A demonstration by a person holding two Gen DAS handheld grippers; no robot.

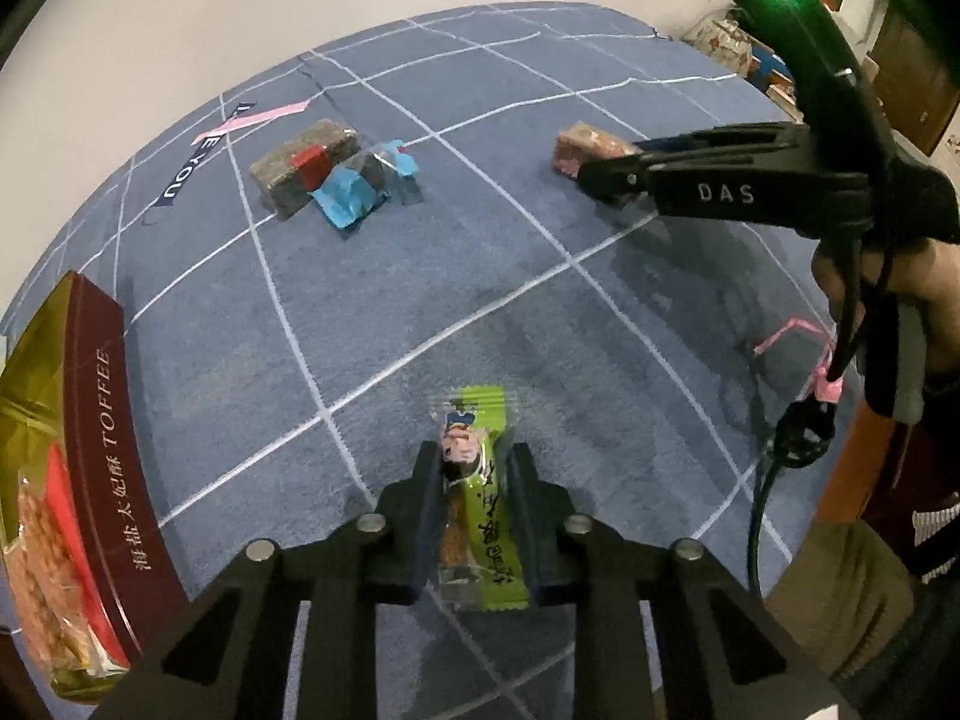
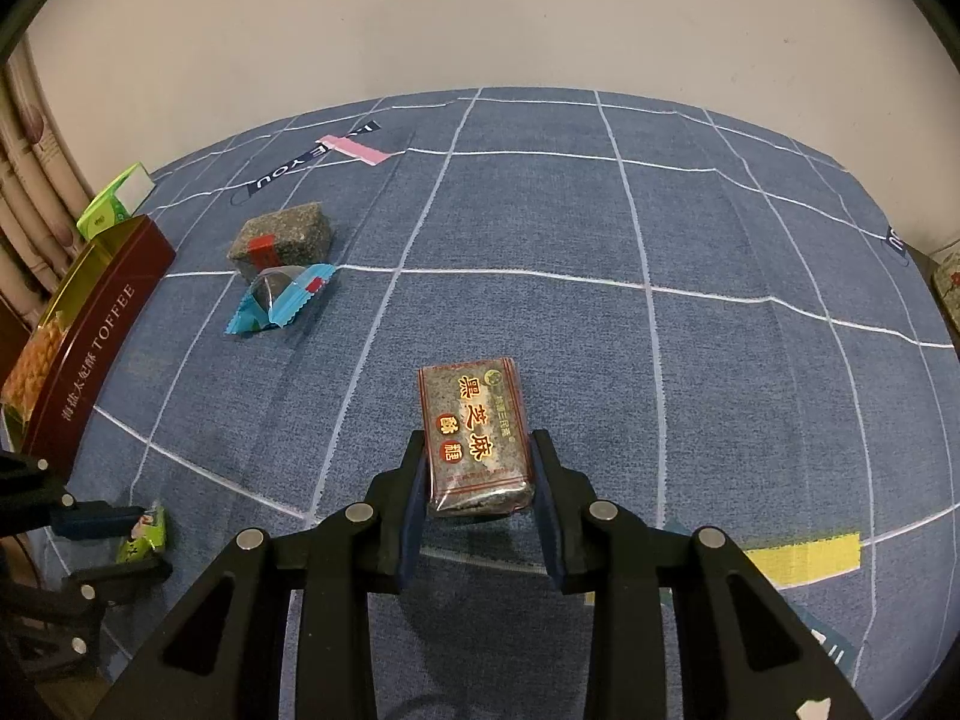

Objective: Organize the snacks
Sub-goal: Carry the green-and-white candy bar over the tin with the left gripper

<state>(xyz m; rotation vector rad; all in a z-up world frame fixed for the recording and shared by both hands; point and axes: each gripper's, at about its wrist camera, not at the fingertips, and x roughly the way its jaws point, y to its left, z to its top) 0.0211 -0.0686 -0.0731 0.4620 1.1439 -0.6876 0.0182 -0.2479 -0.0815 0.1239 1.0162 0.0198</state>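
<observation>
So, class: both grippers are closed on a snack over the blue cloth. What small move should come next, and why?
Probably lift the left gripper and carry its green snack bar toward the toffee tin. Its pads already pinch the bar, the open tin already holds snacks, and the right gripper grips the sesame cake farther from it.

A home room: a blue checked cloth (image 2: 600, 228) covers the surface, with pleated curtains (image 2: 27, 180) hanging left of it.

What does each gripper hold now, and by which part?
Left gripper clamps the green snack bar across its long sides; right gripper clamps the sesame brittle block by its long sides, at its near end.
</observation>
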